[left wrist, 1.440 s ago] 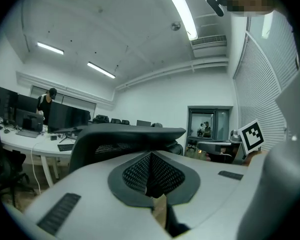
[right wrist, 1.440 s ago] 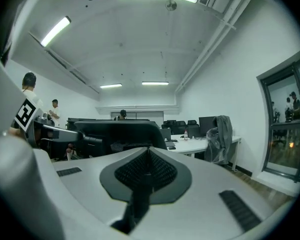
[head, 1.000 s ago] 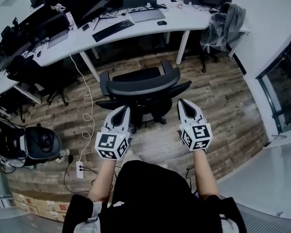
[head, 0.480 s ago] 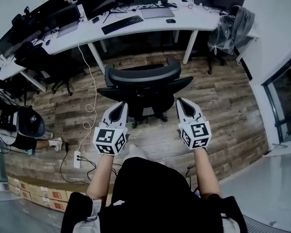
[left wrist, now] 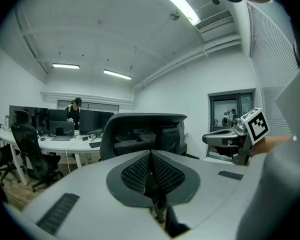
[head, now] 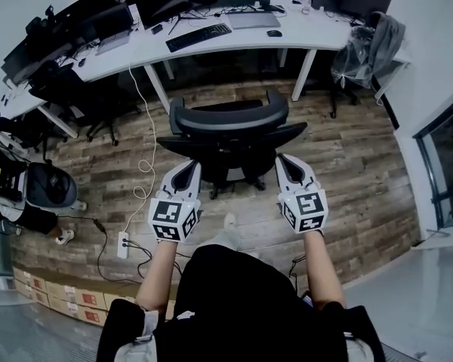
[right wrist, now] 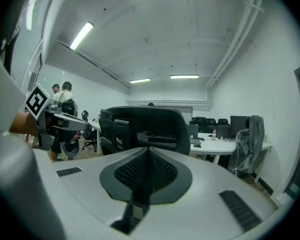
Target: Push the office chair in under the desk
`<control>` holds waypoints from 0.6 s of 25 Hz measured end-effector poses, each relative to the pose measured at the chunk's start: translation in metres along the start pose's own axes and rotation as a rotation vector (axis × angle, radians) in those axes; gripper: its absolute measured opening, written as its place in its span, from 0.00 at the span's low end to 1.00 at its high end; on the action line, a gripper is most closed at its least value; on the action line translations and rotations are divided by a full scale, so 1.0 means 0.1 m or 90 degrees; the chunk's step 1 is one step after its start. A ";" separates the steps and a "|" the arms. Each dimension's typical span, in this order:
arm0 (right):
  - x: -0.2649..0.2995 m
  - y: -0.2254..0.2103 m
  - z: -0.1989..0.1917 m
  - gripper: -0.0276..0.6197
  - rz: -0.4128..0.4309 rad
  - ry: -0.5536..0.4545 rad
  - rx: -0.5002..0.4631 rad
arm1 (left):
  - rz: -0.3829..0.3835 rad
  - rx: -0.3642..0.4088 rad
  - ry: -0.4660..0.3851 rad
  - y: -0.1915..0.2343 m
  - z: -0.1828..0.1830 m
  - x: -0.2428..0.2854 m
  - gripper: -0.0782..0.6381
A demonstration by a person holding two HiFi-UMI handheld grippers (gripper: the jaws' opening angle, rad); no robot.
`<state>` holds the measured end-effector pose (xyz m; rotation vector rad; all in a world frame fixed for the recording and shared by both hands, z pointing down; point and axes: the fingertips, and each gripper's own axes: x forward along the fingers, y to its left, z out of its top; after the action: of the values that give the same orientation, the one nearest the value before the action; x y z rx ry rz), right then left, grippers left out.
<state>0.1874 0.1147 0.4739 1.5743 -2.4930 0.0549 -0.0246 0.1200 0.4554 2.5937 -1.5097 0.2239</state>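
Left hand-held gripper and right hand-held gripper, both closed and empty, near the office chair; desk beyond.

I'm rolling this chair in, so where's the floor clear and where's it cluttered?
Bare floor lies right of the chair, and ahead of it up to the desk, between the legs. The left is crowded: cable, power strip, other chairs.
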 end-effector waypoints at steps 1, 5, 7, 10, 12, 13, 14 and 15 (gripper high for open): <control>0.03 0.00 -0.01 0.08 0.000 0.003 -0.004 | 0.001 0.000 0.002 0.03 -0.01 0.02 0.13; 0.17 -0.02 -0.05 0.08 0.012 0.020 -0.027 | 0.006 0.012 0.011 0.12 -0.05 0.16 0.13; 0.25 -0.03 -0.08 0.08 0.028 0.035 -0.037 | 0.009 0.040 0.024 0.13 -0.08 0.26 0.13; 0.37 -0.02 -0.12 0.08 0.052 0.059 -0.063 | -0.006 0.078 0.047 0.12 -0.13 0.40 0.13; 0.44 -0.03 -0.12 0.08 0.058 0.071 -0.080 | -0.012 0.105 0.059 0.14 -0.17 0.48 0.13; 0.47 -0.04 -0.14 0.08 0.059 0.078 -0.088 | -0.011 0.120 0.064 0.16 -0.19 0.52 0.13; 0.50 -0.06 -0.16 0.08 0.061 0.085 -0.098 | -0.009 0.132 0.070 0.17 -0.22 0.55 0.13; 0.53 -0.07 -0.18 0.08 0.064 0.092 -0.110 | -0.009 0.141 0.075 0.19 -0.25 0.58 0.13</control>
<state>0.1741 0.0667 0.5003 1.3274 -2.3924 -0.0309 -0.0144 0.0659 0.4917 2.6995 -1.5032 0.5626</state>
